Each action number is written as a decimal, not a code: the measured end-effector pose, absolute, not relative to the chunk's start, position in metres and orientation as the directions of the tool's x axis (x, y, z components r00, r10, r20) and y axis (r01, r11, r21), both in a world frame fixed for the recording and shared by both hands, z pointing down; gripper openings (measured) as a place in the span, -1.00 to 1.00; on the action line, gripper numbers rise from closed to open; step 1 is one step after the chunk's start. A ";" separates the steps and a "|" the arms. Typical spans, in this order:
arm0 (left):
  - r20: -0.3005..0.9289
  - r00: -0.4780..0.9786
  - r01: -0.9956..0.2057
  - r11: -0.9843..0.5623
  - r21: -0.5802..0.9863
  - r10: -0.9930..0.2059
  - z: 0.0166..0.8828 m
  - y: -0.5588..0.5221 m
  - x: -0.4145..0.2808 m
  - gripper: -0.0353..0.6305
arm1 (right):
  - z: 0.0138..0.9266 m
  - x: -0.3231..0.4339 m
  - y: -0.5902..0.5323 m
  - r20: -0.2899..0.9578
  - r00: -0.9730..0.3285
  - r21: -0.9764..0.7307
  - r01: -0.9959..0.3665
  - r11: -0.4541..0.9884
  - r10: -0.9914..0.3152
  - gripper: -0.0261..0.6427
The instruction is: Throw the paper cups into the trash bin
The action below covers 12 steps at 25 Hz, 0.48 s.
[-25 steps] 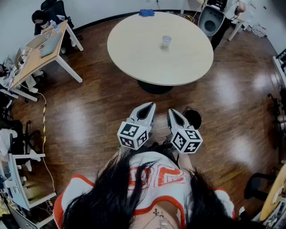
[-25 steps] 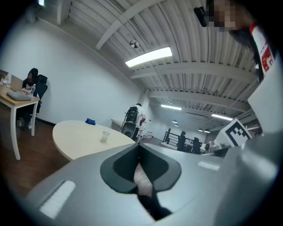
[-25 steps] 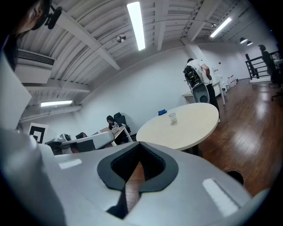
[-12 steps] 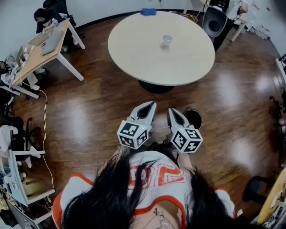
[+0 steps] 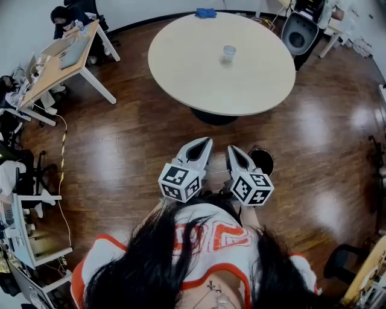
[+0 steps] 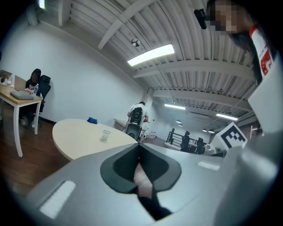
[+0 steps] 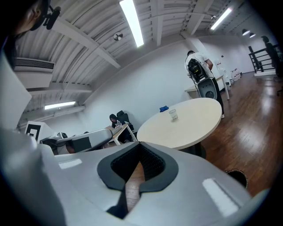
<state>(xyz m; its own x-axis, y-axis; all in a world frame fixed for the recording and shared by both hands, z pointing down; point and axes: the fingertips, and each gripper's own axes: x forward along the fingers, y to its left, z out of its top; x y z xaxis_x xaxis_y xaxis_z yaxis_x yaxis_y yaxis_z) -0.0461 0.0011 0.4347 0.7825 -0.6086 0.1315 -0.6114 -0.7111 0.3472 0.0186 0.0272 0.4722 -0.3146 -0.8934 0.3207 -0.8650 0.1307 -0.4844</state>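
A single clear paper cup (image 5: 228, 53) stands upright on the round beige table (image 5: 199, 84), far ahead of both grippers. It also shows small in the left gripper view as the cup (image 6: 105, 135) and in the right gripper view as the cup (image 7: 173, 114). My left gripper (image 5: 207, 142) and right gripper (image 5: 231, 149) hang side by side over the wooden floor, close to my chest, both shut and empty. A small black trash bin (image 5: 262, 161) stands on the floor just right of the right gripper, and its rim shows as the bin (image 7: 236, 176).
A wooden desk (image 5: 57, 66) with a laptop and a seated person is at the far left. A blue cloth (image 5: 205, 12) lies on the table's far edge. A black speaker (image 5: 298, 36) stands beyond the table at the right. Chairs and cables line both sides.
Both grippers stay where they were. Only the head view has shifted slightly, so the table sits a little further right in the picture.
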 end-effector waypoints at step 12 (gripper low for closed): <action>0.137 0.782 -0.612 -0.708 0.354 -0.607 0.442 -0.050 -0.051 -0.89 | 0.479 0.014 -0.017 0.341 -0.308 -0.483 -0.868 0.116 -0.888 -0.92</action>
<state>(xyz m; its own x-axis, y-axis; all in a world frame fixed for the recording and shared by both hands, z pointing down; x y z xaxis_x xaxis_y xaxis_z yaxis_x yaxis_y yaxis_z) -0.0507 -0.0503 0.4417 0.7824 -0.6075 0.1371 -0.6115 -0.7078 0.3537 0.0135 -0.0172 0.4790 -0.3079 -0.8883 0.3407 -0.8681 0.1157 -0.4828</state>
